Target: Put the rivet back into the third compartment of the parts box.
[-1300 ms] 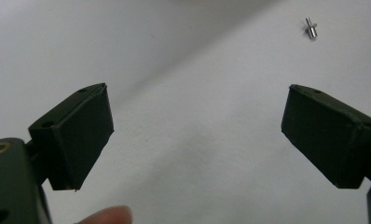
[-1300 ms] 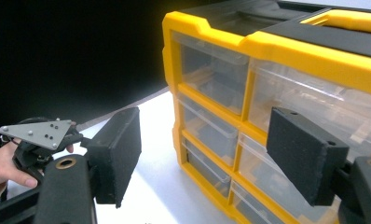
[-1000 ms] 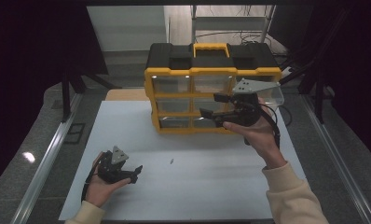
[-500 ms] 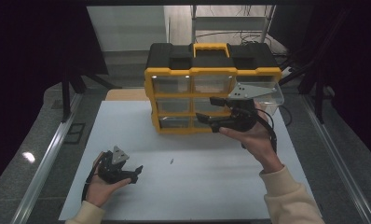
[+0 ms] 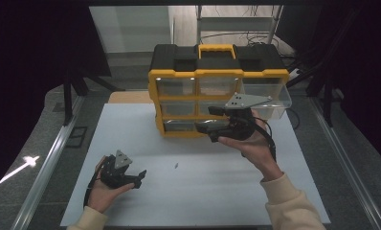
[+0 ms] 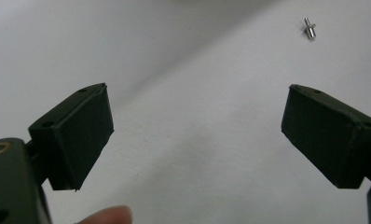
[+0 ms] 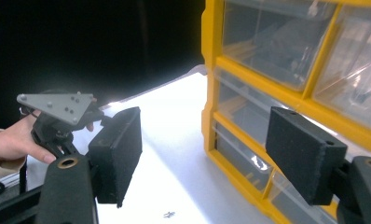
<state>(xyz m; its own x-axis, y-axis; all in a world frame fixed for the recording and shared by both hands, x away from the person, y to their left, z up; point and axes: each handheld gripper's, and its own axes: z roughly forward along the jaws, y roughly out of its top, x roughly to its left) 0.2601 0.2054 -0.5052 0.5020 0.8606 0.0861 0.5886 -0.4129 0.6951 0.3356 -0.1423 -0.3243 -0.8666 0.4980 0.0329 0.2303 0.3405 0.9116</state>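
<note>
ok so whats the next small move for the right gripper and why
Probably ease the right gripper forward to a lower drawer of the organizer: its jaws are open, empty and aimed at the drawer fronts without touching them.

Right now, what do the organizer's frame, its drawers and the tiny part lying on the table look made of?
Organizer frame: likely moulded plastic, matte yellow with a black top.
Drawers: clear glossy plastic; you see through them and they catch glare.
Tiny part: probably metal, silvery and shiny; too small to be sure.
</note>
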